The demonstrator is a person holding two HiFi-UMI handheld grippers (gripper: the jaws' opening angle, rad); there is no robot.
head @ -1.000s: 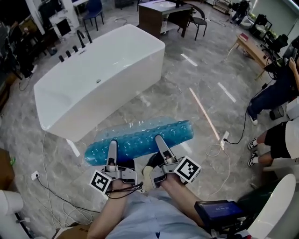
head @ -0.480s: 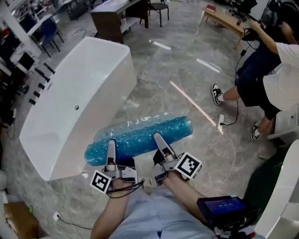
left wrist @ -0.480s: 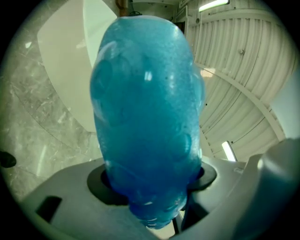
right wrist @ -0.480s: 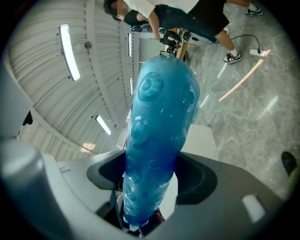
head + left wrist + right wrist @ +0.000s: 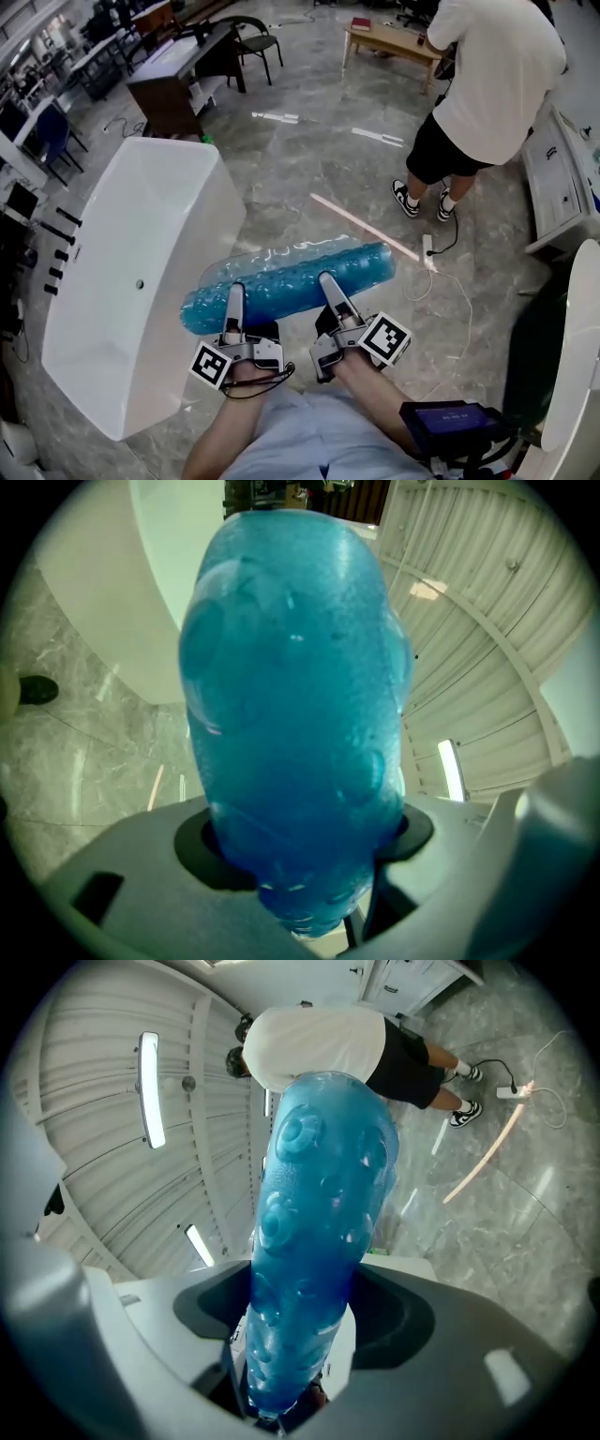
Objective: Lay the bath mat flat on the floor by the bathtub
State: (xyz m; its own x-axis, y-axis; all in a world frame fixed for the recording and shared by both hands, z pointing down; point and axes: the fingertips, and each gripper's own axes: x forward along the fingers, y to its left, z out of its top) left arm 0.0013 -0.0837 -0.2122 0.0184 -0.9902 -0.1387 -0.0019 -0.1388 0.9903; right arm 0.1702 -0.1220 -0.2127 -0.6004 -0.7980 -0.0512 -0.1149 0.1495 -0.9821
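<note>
The left gripper has its jaws clamped on the rolled bath mat, which fills the gap between them. The right gripper is likewise clamped on the same roll, further toward its right end.

The bath mat is blue, translucent and bubble-textured. It is rolled into 1 tube, held roughly level across the 2 grippers and clear of the floor; it is not laid flat. In the head view its left end appears just beside the white bathtub.

Beyond the roll, 1 person in a white shirt and black shorts stands on the grey marbled floor, near a white power strip.
</note>
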